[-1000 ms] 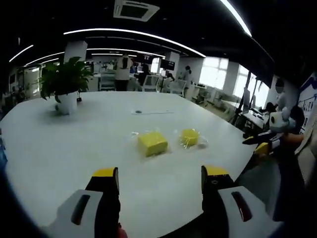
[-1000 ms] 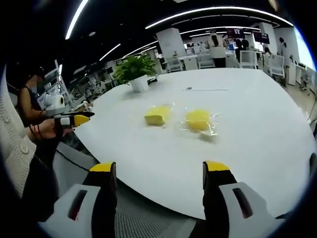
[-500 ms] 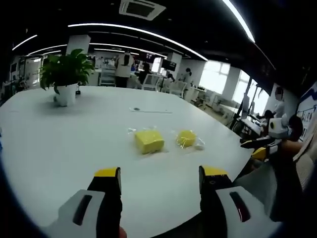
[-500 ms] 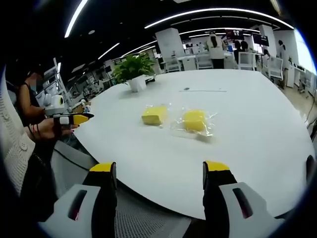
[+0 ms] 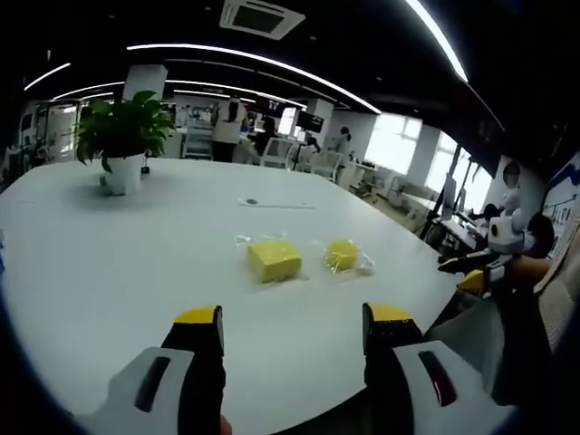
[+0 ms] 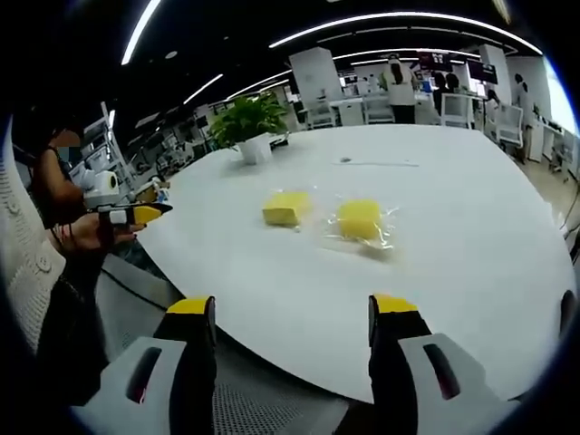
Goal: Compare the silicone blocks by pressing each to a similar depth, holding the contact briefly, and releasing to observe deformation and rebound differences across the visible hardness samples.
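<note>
1. My left gripper (image 5: pixel 290 328) is released, jaws wide apart, hovering over the near edge of the white table (image 5: pixel 118 263).
2. My right gripper (image 6: pixel 292 319) is likewise released, holding nothing.
3. Two yellow blocks sit mid-table, near each other but apart: the square block (image 5: pixel 275 258) and the wrapped block (image 5: pixel 342 254).
4. A plant (image 5: pixel 120 136) stands at the far side.

Open-plan office: large white meeting table (image 5: pixel 109 263) with a potted plant (image 5: pixel 122 145) on it, rows of desks and office chairs (image 6: pixel 453 107) behind. Dark ceiling carries curved strip lights (image 5: pixel 254 63) and a cassette air-conditioning vent (image 5: pixel 256 16); tall windows (image 5: pixel 391 140) at the side
</note>
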`<act>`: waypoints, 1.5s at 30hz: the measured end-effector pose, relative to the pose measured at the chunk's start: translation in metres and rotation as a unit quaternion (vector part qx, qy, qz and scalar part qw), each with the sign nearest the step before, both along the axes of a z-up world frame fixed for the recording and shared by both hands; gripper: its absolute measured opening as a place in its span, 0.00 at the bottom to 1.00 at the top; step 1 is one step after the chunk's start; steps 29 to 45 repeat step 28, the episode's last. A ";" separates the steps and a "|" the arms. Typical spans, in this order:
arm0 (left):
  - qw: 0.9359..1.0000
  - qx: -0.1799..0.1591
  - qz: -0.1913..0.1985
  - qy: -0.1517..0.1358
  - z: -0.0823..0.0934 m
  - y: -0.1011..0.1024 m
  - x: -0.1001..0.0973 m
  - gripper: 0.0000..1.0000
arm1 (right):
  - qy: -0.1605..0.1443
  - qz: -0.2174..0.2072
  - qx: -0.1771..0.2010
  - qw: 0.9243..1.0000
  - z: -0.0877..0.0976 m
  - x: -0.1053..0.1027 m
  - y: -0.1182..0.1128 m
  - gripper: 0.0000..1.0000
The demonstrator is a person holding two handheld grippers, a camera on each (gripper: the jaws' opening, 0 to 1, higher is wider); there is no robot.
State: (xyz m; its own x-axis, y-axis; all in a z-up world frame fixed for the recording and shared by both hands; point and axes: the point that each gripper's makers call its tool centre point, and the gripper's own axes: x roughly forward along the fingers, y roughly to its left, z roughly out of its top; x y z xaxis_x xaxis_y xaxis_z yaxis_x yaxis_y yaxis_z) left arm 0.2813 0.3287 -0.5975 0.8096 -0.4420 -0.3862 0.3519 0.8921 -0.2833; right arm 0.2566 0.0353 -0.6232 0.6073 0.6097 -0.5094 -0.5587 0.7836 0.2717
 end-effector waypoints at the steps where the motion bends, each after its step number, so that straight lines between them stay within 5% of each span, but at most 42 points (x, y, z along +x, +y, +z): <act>1: 1.000 0.001 0.000 0.000 0.000 0.001 0.000 0.64 | -0.001 0.001 -0.001 1.000 0.000 0.000 0.001 0.62; 45: 1.000 0.001 0.029 0.000 -0.002 0.014 -0.001 0.66 | -0.001 0.009 -0.001 1.000 0.001 0.006 0.011 0.64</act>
